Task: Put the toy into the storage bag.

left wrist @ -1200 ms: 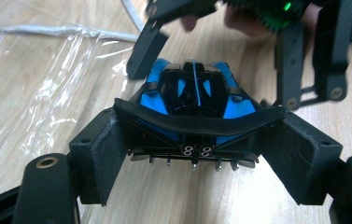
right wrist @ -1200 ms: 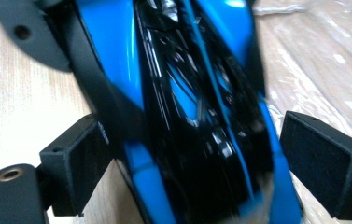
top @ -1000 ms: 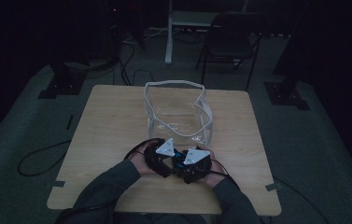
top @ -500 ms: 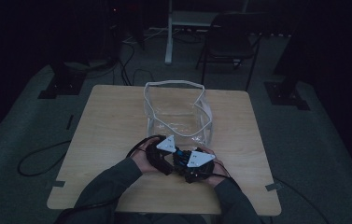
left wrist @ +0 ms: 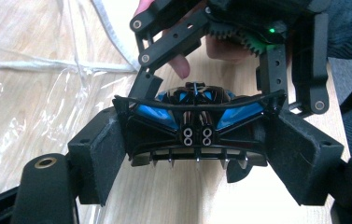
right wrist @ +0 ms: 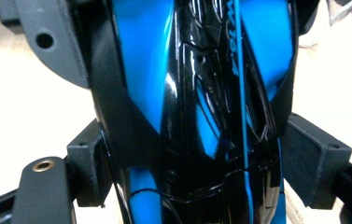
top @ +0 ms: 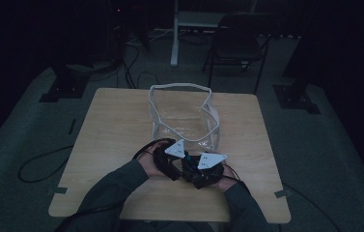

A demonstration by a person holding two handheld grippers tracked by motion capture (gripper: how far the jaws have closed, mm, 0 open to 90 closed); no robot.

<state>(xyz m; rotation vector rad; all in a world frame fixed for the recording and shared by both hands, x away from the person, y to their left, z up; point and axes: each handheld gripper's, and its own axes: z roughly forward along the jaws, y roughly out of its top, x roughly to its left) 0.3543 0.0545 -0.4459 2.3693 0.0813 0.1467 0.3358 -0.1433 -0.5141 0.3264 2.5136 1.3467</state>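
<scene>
Black-and-blue glossy plastic toy car body (left wrist: 196, 119) is sitting between both grippers at the near edge of the pale wooden table (top: 112, 135), just in front of the clear plastic bag with white trim (top: 182, 113), which is standing open and apart from it. In the left gripper view, the left gripper (left wrist: 197, 158) is spanning the toy's width, its black jaws set wide and pressing on the toy's two sides. In the right gripper view, the right gripper (right wrist: 201, 163) is straddling the toy lengthwise; its jaws have just been opening a little with the toy between them, and their pads are appearing to rest against its flanks, so it is looking like a loose hold rather than a release. From the high view, both hands are meeting over the toy, close to the bag's near wall.

Judging by this, the picking-up part is largely done and the toy is being shared between the two grippers. Carrying it over the bag's rim and lowering it inside is yet to be done; the bag is looking empty.
</scene>
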